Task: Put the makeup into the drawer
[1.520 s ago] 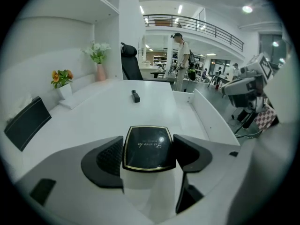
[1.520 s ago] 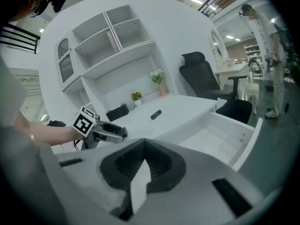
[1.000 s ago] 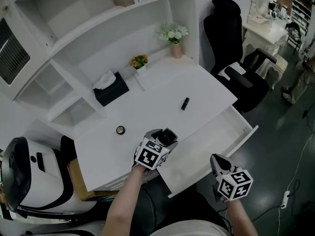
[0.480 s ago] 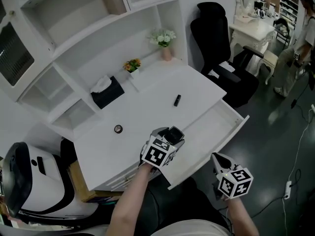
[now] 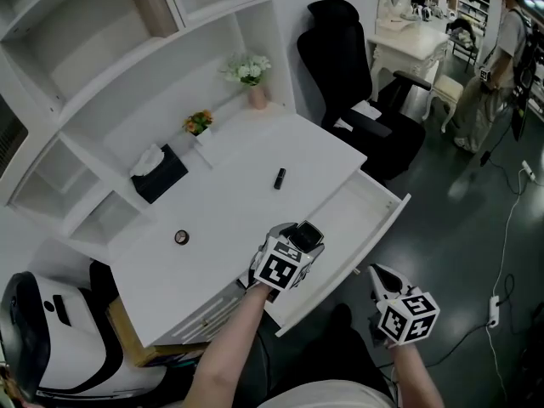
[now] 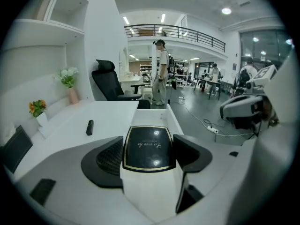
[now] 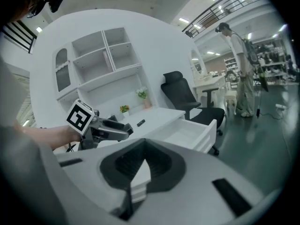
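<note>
Left claw [image 6: 148, 154] pinching black compact [image 6: 149, 142], held at the bench [image 5: 229, 198] front edge above the open drawer [image 5: 361, 202]. Right claw [image 7: 139, 170] pressed together, empty, out past the drawer front. Risk, as judged: the compact is gripped by its edges only, so a tilt or early release could send it over the drawer front.

bright overhead ceiling lights, sharp head view, gripper views fisheye-warped with dark corners.
</note>
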Demonstrator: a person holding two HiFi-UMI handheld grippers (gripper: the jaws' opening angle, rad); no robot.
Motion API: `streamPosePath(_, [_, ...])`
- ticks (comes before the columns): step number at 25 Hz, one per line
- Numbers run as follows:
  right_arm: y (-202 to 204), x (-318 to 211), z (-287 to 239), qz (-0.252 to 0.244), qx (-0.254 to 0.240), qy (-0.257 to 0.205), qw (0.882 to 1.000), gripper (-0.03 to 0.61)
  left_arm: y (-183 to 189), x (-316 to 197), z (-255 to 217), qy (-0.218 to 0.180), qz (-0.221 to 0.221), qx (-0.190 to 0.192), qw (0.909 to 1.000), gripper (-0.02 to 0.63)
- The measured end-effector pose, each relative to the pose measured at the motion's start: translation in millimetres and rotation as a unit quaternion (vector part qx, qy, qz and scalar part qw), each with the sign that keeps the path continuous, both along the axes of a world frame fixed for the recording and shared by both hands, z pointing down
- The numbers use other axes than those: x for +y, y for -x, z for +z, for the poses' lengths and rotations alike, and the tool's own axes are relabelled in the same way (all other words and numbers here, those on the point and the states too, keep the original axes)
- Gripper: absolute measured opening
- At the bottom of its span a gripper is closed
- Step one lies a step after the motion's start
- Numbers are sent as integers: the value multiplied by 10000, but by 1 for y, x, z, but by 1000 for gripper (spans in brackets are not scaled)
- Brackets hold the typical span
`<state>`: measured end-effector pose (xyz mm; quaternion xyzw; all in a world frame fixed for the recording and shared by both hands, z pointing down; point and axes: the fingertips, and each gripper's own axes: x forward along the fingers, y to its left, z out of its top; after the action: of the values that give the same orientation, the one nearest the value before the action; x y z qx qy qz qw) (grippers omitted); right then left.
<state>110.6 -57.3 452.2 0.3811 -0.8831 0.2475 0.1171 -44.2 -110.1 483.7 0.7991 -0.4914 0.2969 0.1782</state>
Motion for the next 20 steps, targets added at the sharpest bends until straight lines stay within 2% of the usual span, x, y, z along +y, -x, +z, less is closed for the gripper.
streamPosePath(6, [-30, -36, 10, 353, 19, 102, 9993, 2, -39, -45, 25, 145, 247, -114, 9995, 331])
streamPosePath(10, [-46, -60, 20, 495, 56, 230, 9985, 2, -63, -72, 50, 410, 343, -120, 9985, 331])
streamPosePath(20, [-90, -109, 55, 780, 169, 648, 9947, 2, -95, -128, 137, 1052, 237, -229, 9939, 331])
